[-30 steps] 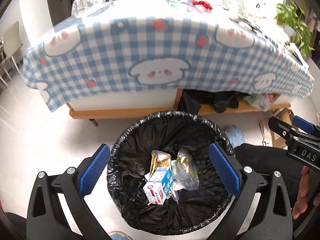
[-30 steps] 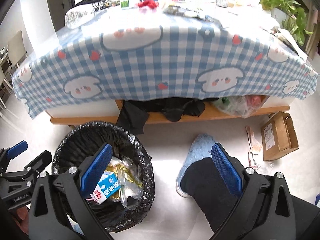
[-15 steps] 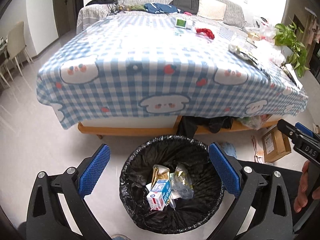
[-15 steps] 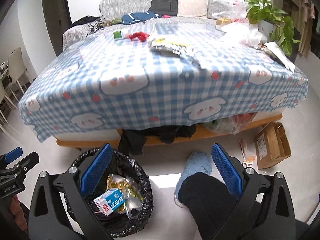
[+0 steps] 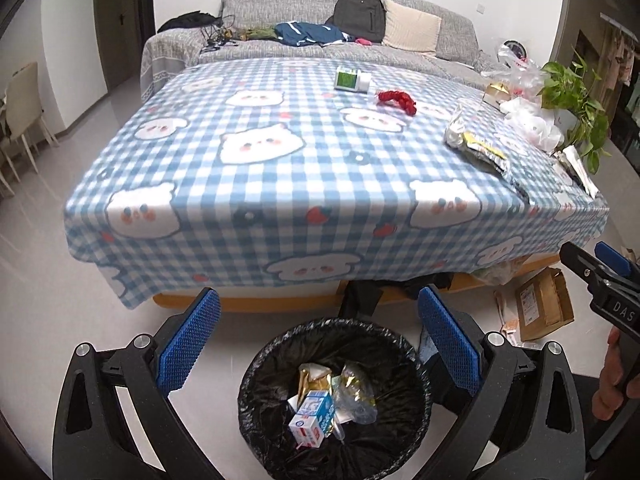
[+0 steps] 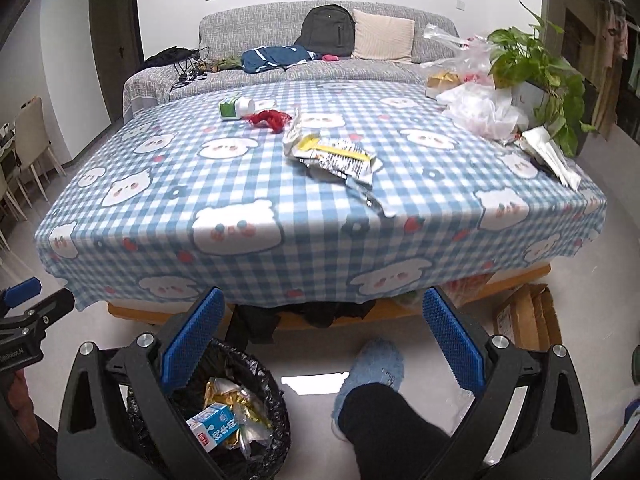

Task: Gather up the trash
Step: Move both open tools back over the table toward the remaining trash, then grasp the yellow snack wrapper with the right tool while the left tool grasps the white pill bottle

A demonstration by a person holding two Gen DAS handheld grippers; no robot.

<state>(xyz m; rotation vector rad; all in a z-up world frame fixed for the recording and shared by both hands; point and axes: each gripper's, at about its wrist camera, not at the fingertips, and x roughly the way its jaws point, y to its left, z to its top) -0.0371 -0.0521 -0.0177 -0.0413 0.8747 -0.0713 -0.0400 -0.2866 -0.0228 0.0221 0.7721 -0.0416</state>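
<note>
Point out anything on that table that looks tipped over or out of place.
The green-labelled bottle lies on its side near the table's far end, beside a red crumpled scrap. A torn silver wrapper sprawls mid-table. Loose plastic bags pile at the right corner.

Round bin lined with a black plastic bag, standing on the floor before the surface, holding a blue-and-white milk carton, gold foil wrappers and clear plastic. On the checked surface: a crumpled silver-and-yellow snack wrapper, a red mesh scrap and a green-labelled white bottle lying on its side.
</note>
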